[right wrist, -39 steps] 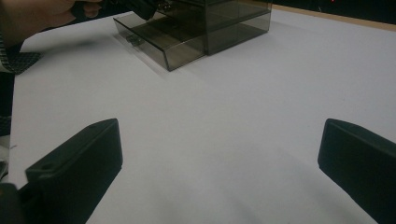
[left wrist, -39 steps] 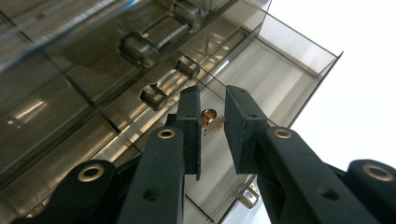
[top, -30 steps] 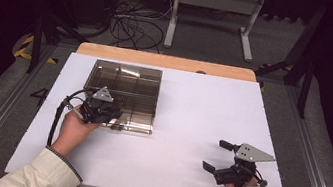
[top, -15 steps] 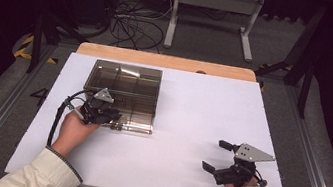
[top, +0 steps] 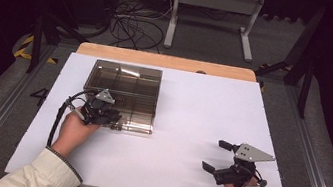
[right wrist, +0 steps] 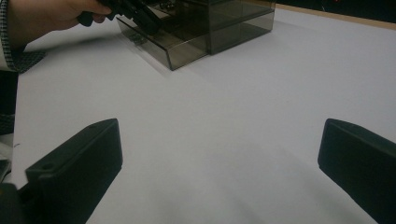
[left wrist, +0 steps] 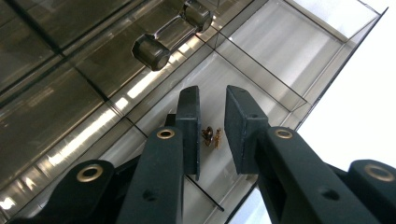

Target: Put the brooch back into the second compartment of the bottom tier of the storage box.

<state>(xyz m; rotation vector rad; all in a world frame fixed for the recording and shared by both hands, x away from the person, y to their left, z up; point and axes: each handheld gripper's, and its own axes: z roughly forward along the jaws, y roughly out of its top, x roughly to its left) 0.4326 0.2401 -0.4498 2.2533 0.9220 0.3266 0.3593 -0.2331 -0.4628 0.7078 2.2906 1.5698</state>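
Observation:
A smoked clear plastic compartment box (top: 125, 87) lies on the white table (top: 192, 108), left of centre. My left gripper (top: 114, 120) hangs over the box's near edge, and its jaws stand a narrow gap apart. In the left gripper view that left gripper (left wrist: 212, 95) points down into a compartment where small brass parts (left wrist: 211, 136) lie between and below the jaws, not clamped. A clear latch (left wrist: 166, 39) sits on the box beyond the jaws. My right gripper (top: 213, 155) rests near the table's front right, wide open and holding nothing. The right gripper (right wrist: 224, 140) faces the box (right wrist: 196, 32) across bare table.
A bare wooden strip (top: 167, 61) runs along the table's far edge. Behind it are cables (top: 135, 23) and a white metal stand (top: 213, 10) on the floor. The white sheet between the box and the right gripper is bare.
The left gripper has crept slightly nearer and lower at the box's near edge. The right gripper has stayed where it was.

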